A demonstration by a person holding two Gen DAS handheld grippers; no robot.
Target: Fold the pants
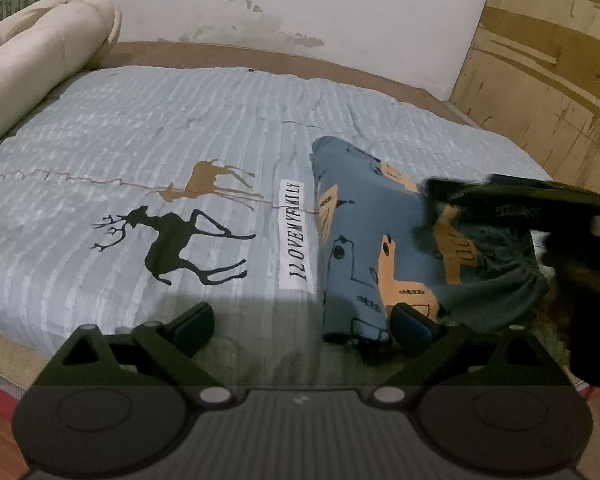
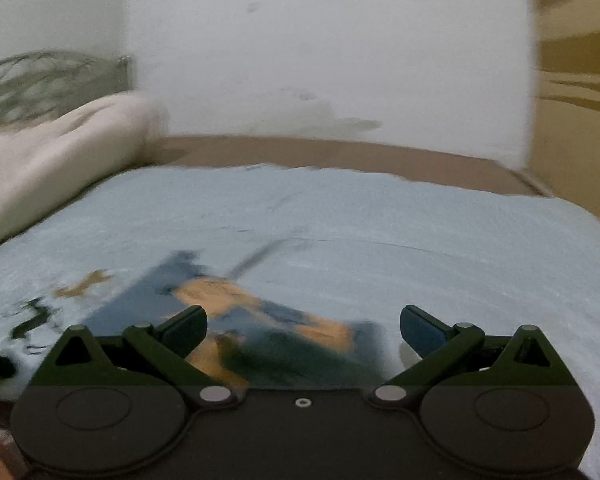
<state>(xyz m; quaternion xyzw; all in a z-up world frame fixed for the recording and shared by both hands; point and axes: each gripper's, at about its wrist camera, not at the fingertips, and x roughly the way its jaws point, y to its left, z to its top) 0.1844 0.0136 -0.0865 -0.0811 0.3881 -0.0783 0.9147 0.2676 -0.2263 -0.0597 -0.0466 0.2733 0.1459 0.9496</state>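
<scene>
Left fingers: the left gripper (image 1: 302,320) is spread wide and holds nothing; its right pad (image 1: 410,322) sits at the near edge of the pants, the left pad over bare quilt.
Right fingers: the right gripper (image 2: 303,330) is also spread wide and empty; cloth shows between its pads, but blur hides whether either pad touches it.
Pants: the pants (image 1: 380,240), blue with orange and black drawings, lie in a compact bundle at about 3 o'clock in the left wrist view, running toward 12 o'clock; the gathered waistband (image 1: 512,280) lies at the right end.
Right gripper seen from left: a dark shape (image 1: 520,196) hangs over the bundle at about 2 o'clock, likely placed to press or catch the far layer.
Judgement: both sets of fingers appear opened ahead of the next pinch or just off a release; the bundle looks partly folded.
Quilt: the pale blue quilt (image 1: 140,132) with deer prints gives a flat folding surface.
Surroundings: a cream pillow (image 1: 40,52) lies at 10 o'clock.
</scene>
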